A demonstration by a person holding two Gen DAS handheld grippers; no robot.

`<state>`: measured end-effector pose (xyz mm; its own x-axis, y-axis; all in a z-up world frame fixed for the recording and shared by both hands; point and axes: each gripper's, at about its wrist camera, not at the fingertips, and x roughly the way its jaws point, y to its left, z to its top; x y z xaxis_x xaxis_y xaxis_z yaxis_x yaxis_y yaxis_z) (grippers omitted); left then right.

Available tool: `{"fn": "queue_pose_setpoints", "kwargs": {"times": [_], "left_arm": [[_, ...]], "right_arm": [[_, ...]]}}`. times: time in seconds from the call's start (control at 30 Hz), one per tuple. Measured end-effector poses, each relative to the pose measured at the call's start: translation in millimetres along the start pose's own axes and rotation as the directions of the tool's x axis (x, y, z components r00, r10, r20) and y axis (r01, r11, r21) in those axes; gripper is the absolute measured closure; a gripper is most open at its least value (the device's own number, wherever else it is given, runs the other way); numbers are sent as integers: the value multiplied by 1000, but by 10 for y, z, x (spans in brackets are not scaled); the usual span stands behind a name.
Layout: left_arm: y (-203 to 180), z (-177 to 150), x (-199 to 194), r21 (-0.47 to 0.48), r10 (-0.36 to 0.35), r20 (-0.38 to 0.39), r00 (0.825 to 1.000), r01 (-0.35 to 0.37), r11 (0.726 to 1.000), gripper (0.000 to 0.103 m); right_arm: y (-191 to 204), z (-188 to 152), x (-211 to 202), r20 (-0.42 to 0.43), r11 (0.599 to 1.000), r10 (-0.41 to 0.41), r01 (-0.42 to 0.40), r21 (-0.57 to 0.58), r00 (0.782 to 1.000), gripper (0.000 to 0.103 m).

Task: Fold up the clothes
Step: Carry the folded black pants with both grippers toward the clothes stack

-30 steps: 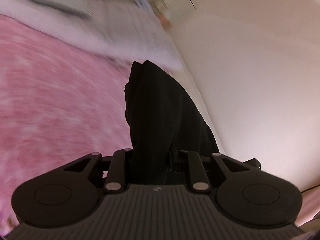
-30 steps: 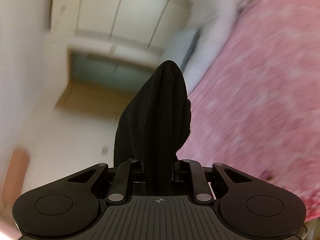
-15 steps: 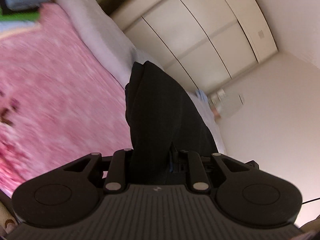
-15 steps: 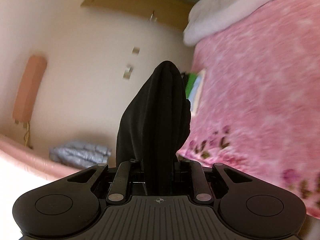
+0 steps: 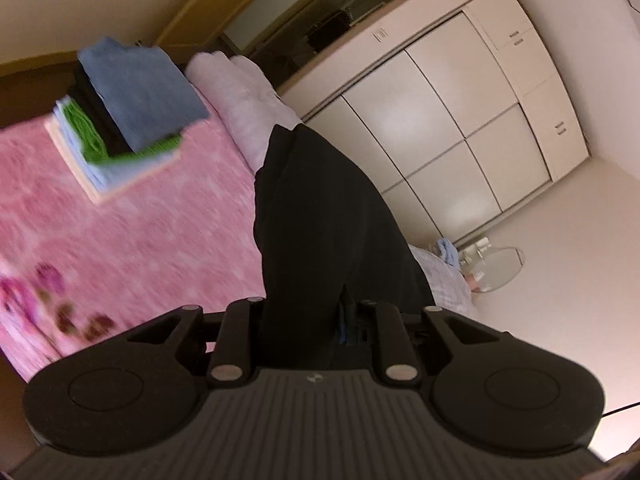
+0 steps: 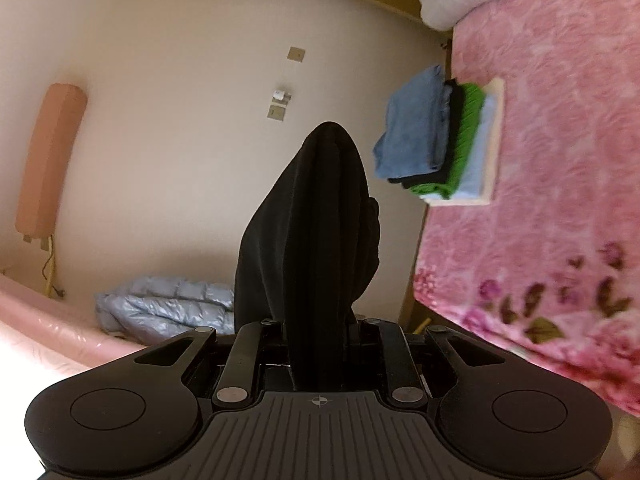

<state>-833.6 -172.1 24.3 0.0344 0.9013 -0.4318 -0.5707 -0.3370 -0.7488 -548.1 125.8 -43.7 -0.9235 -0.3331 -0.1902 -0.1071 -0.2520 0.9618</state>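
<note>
Left wrist view: the left gripper was clamped on a bunch of the black garment, which rose straight ahead between its jaws, long axis running forward along the fingers. Ahead and to the left lay the pink bed with a stack of folded clothes on it, likely where this piece was headed.

Right wrist view: the right gripper was likewise closed on the black garment, the cloth standing up ahead and tapering to a rounded top. The stack of folded clothes sat ahead to the right. Two grips probably kept the garment spread between the hands.
</note>
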Motion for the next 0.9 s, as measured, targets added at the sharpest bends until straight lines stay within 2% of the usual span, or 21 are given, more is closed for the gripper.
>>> {"fn": "queue_pose_setpoints", "kwargs": {"times": [0.27, 0.4, 0.57, 0.73, 0.9], "left_arm": [[700, 568, -319, -33, 40, 98, 994, -37, 999, 86], [1046, 1020, -303, -33, 56, 107, 993, -53, 998, 86], [1444, 1744, -8, 1, 52, 34, 998, -52, 999, 86], [1768, 2489, 513, 30, 38, -88, 995, -35, 999, 85], [1885, 3125, 1045, 63, -22, -156, 987, 32, 997, 85]], "right_arm": [[84, 415, 1204, -90, 999, 11, -15, -45, 996, 86], [82, 589, 1707, -84, 999, 22, -26, -38, 996, 86], [-45, 869, 2306, -42, 1000, 26, -26, 7, 999, 86], [-170, 1232, 2682, 37, 997, -12, 9, 76, 999, 86], [-147, 1663, 2930, 133, 996, -49, 38, 83, 990, 86]]}}
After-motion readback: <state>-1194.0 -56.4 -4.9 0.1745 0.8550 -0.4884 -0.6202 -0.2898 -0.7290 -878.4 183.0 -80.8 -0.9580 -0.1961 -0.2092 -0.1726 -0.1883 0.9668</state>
